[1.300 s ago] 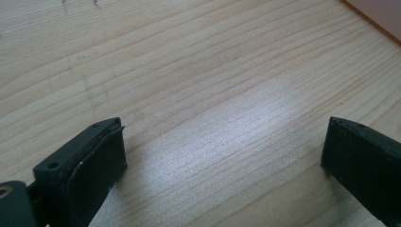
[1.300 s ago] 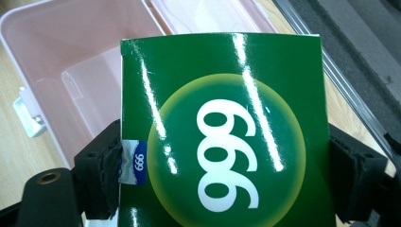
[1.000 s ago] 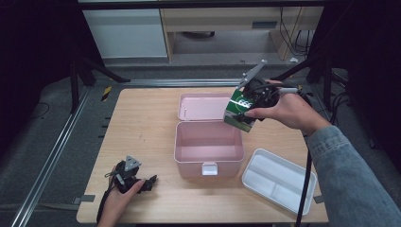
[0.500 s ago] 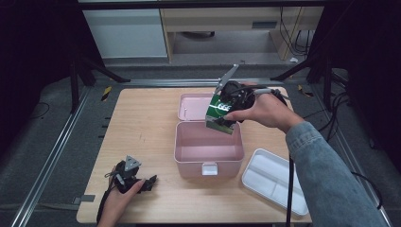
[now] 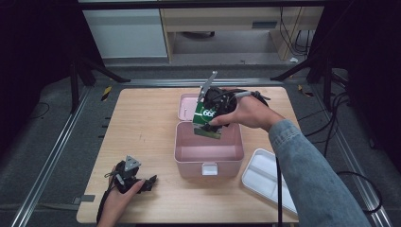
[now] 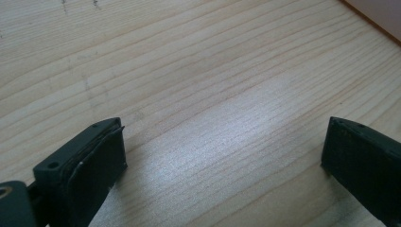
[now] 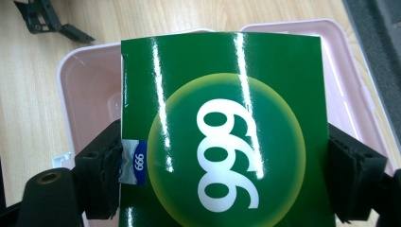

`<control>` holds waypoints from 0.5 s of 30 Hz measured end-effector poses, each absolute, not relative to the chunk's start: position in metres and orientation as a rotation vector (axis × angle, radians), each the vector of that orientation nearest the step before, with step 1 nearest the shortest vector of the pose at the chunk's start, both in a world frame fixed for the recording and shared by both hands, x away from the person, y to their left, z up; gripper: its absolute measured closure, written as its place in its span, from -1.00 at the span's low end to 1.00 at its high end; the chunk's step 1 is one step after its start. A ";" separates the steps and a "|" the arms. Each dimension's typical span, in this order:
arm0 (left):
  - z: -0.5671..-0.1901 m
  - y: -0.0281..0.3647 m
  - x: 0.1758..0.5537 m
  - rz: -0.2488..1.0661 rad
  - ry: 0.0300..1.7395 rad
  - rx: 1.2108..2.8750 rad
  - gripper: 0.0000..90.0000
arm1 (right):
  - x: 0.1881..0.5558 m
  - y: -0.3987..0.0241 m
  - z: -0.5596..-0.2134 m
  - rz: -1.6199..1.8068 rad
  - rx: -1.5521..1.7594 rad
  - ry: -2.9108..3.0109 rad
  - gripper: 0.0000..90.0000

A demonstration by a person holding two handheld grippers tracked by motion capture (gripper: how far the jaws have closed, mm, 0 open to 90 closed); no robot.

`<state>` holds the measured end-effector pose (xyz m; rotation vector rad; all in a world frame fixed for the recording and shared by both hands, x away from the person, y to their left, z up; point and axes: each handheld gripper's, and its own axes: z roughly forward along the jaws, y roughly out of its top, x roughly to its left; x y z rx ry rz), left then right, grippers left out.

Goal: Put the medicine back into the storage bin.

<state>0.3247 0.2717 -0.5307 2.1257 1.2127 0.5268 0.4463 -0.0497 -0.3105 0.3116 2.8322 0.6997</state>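
My right gripper (image 5: 212,119) is shut on a green box (image 5: 208,121) printed with white numerals, and holds it tilted over the open pink case (image 5: 209,153) in the middle of the table. In the right gripper view the green box (image 7: 222,142) sits squeezed between both black pads, with the pink case (image 7: 85,90) below it. My left gripper (image 5: 147,182) rests on the table at the front left, held by a hand. In the left gripper view its jaws stand wide apart over bare wood, so the left gripper (image 6: 222,156) is open.
The case's pink lid (image 5: 185,105) lies flat behind it. A white divided tray (image 5: 265,177) sits at the front right of the wooden table (image 5: 142,123). Metal rails run along the table's left and far sides.
My right hand has carried the green box leftward and a little lower, from over the case's right rear corner to above its inside. The left gripper has stayed put.
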 end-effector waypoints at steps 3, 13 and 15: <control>-0.531 0.272 0.325 0.527 1.213 2.125 -1.00 | 0.447 -0.043 -0.314 0.677 0.289 2.854 -0.62; -0.531 0.272 0.325 0.527 1.211 2.123 -1.00 | 0.450 -0.022 -0.330 0.688 0.228 2.903 -0.62; -0.531 0.272 0.325 0.526 1.210 2.123 -1.00 | 0.450 -0.019 -0.333 0.681 0.211 2.920 -0.62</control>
